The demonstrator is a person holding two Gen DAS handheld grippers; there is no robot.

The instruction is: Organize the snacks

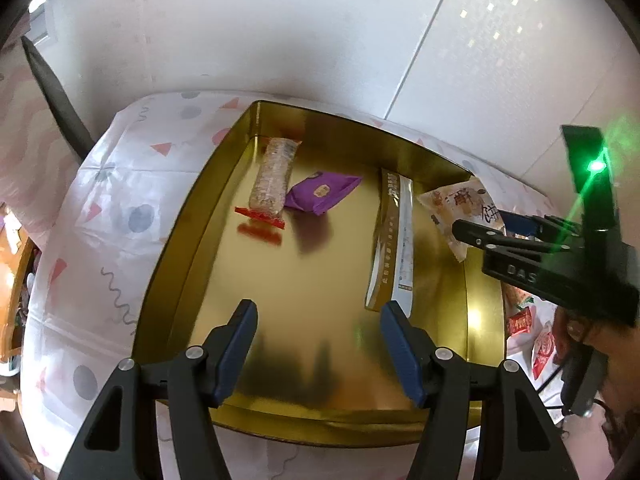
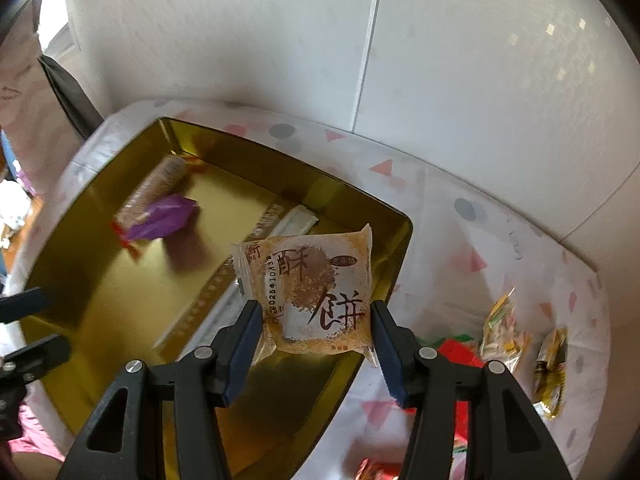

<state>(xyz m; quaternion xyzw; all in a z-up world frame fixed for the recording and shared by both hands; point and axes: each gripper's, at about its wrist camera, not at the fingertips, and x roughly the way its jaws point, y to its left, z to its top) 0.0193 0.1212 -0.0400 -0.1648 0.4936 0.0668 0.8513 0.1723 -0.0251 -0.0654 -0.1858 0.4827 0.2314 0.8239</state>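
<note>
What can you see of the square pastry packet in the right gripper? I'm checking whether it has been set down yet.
The pastry packet is a square, clear-and-tan plastic wrapper with large brown characters, a printed date and crimped edges. It is held between the right gripper's blue pads, tilted, over the near right corner of the gold tin, not yet lying flat on the floor of the tin. Nothing else visibly touches it.

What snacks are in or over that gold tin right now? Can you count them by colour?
Clear-wrapped bar with red ends: 1
Purple packet: 1
Gold-and-white long sachet: 1
Orange-and-white pastry packet, held over the gold tin in the right gripper: 1
Total: 4
</note>
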